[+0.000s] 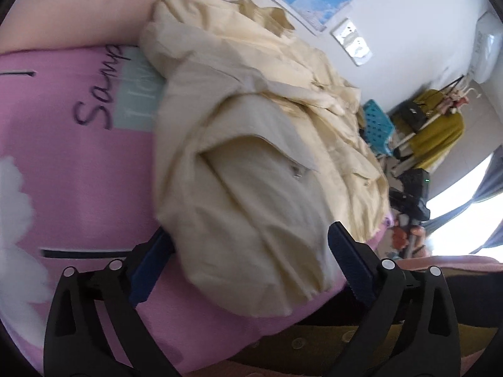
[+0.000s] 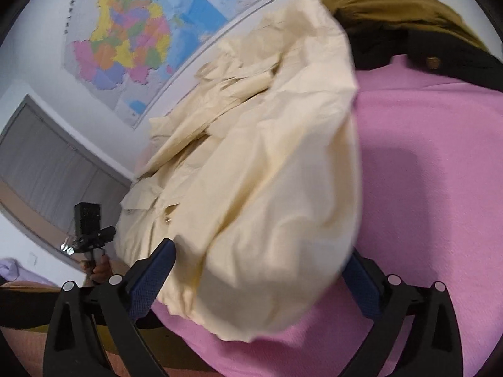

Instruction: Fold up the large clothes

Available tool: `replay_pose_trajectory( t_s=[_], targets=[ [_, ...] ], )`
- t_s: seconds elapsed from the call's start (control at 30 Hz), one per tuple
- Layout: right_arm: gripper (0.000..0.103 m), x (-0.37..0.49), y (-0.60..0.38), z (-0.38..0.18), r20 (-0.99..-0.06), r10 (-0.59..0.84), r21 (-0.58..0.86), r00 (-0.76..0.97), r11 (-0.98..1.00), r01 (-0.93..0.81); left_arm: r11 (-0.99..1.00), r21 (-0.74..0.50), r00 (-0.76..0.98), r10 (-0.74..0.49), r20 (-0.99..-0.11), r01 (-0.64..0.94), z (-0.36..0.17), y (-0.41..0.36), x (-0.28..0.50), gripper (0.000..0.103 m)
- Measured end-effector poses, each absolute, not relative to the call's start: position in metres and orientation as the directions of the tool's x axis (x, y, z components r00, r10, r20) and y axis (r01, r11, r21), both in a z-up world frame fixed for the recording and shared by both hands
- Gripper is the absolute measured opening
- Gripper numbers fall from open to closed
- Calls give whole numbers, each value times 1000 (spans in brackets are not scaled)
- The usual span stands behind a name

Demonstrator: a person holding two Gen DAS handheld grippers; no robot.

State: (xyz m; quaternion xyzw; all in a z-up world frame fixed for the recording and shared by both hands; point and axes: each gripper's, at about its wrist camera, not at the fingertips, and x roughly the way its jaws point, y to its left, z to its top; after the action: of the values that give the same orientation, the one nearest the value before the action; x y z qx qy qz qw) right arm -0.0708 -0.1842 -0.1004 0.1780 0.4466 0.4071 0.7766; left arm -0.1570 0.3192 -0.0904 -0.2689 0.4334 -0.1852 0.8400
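A crumpled cream garment (image 1: 251,144) lies in a heap on the pink bed cover (image 1: 78,172), with a zip pocket showing near its middle. My left gripper (image 1: 250,232) is open, its blue-padded fingers (image 1: 349,264) standing either side of the garment's near end without pressing it. In the right wrist view the same cream garment (image 2: 257,163) spreads over the pink cover (image 2: 424,172). My right gripper (image 2: 261,249) is open too, wide around the garment's near edge. Cloth hides part of its right finger (image 2: 361,286).
A dark olive garment with buttons (image 2: 408,15) lies at the bed's far side. A blue basket (image 1: 377,125), a rack with a mustard garment (image 1: 440,125) and a black device (image 1: 411,194) stand beyond the bed. A map (image 2: 141,31) hangs on the wall.
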Motion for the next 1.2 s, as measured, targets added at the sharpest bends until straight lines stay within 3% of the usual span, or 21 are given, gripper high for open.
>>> replay_pose_trajectory(
  t_s=[0.1, 0.17, 0.2, 0.23, 0.3, 0.37, 0.47, 0.77, 1.2],
  targets=[
    [93, -73, -163, -98, -533, 817, 643, 220, 560, -523, 772, -622, 534, -582, -613, 127, -92, 299, -153, 97],
    [75, -74, -149, -97, -548, 810, 626, 207, 562, -541, 785, -604, 543, -568, -618, 134, -92, 288, -151, 97],
    [66, -74, -146, -98, -556, 804, 622, 210, 570, -537, 790, -600, 551, -559, -620, 126, -91, 287, -150, 91],
    [48, -73, -144, -100, -553, 808, 634, 203, 566, -528, 789, -603, 556, -555, -619, 116, -91, 287, -150, 82],
    [37, -74, -148, -98, -518, 832, 666, 200, 539, -516, 795, -604, 556, -530, -640, 63, -93, 292, -147, 46],
    [22, -80, -150, -91, -487, 847, 672, 210, 518, -530, 758, -652, 567, -547, -616, 24, -93, 304, -151, 29],
    [17, -93, -154, -66, -416, 882, 682, 223, 465, -565, 725, -688, 600, -569, -563, 41, -80, 312, -159, 19],
    [16, -133, -165, -1, -278, 935, 637, 222, 352, -685, 685, -715, 660, -603, -448, 140, -26, 331, -198, 18],
    [17, -123, -181, -2, -244, 934, 712, 262, 356, -605, 684, -722, 629, -608, -484, 106, -8, 333, -197, 19]
  ],
)
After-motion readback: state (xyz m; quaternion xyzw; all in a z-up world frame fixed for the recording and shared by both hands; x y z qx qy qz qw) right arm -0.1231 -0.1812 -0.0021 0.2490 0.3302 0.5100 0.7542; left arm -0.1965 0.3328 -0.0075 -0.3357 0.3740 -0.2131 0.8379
